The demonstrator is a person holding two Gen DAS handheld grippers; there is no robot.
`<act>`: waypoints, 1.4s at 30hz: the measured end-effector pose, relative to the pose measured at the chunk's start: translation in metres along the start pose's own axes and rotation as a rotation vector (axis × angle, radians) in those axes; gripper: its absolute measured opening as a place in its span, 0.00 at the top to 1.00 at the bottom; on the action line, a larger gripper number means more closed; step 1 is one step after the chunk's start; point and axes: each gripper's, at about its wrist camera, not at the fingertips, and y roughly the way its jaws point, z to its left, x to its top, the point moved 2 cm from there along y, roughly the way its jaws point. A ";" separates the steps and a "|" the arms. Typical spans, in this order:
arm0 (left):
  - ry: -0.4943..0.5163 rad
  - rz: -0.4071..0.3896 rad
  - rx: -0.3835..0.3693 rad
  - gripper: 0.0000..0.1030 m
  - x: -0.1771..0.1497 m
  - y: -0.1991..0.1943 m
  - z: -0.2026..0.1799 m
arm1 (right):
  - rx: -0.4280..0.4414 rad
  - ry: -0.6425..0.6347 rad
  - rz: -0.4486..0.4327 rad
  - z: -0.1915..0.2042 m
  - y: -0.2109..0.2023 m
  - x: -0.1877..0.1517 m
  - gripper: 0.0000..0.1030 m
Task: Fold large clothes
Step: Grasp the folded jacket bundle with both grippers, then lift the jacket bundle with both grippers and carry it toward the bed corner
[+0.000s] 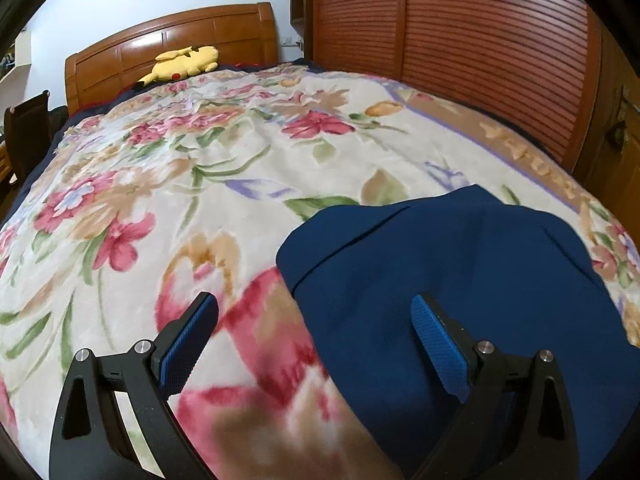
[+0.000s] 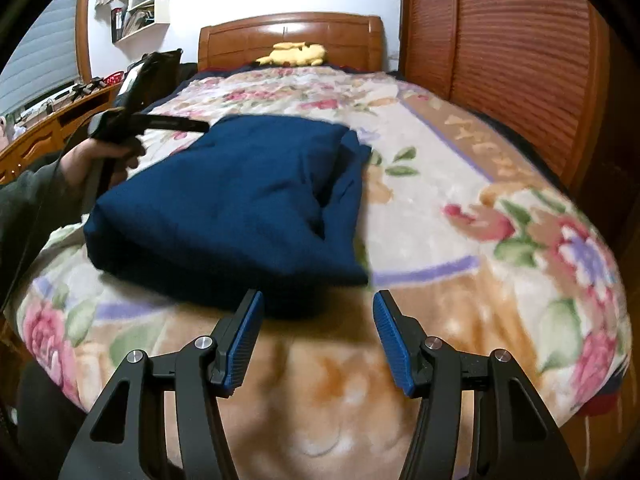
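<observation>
**Folded garment on the bed**

The blue garment (image 2: pixel 236 200) lies folded on the floral blanket (image 2: pixel 460 208), near the foot of the bed. The left gripper (image 1: pixel 316 336) stands wide apart over its edge, holding nothing. The right gripper (image 2: pixel 318 320) is half open, also empty.

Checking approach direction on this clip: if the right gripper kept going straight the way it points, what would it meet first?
Probably the near edge of the blue garment, folded on the floral blanket. The right gripper is open, empty, angled down at that edge. Depth is unclear, so it might touch blanket just short of it.
</observation>
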 end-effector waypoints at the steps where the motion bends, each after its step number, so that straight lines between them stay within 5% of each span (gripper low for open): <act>1: 0.002 0.004 0.000 0.06 0.001 0.004 -0.001 | 0.012 0.005 0.008 0.001 0.006 -0.001 0.43; 28: -0.032 0.117 -0.020 0.05 0.000 0.047 -0.008 | 0.025 0.116 0.001 0.018 0.048 -0.002 0.43; 30: -0.049 0.128 -0.054 0.12 -0.001 0.048 -0.007 | 0.033 0.132 -0.001 0.019 0.050 -0.002 0.43; 31: -0.067 0.138 -0.107 0.29 -0.001 0.050 -0.007 | 0.041 0.142 -0.002 0.018 0.051 -0.003 0.43; 32: -0.083 0.149 -0.131 0.33 -0.002 0.050 -0.007 | 0.048 0.146 -0.005 0.018 0.052 -0.003 0.45; 33: -0.090 0.155 -0.126 0.36 -0.002 0.049 -0.007 | 0.073 0.159 -0.008 0.017 0.052 -0.004 0.54; 35: -0.067 0.152 -0.131 0.58 0.001 0.044 -0.012 | 0.159 0.187 -0.011 0.018 0.052 -0.003 0.83; 36: -0.062 0.150 -0.146 0.75 0.003 0.039 -0.015 | 0.169 0.199 -0.011 0.019 0.051 -0.003 0.84; 38: -0.037 0.136 -0.122 0.84 0.008 0.030 -0.021 | 0.153 0.168 -0.034 0.021 0.047 -0.001 0.87; 42: 0.021 0.071 -0.084 0.87 0.023 0.002 -0.037 | 0.152 0.164 -0.091 0.015 0.033 0.007 0.90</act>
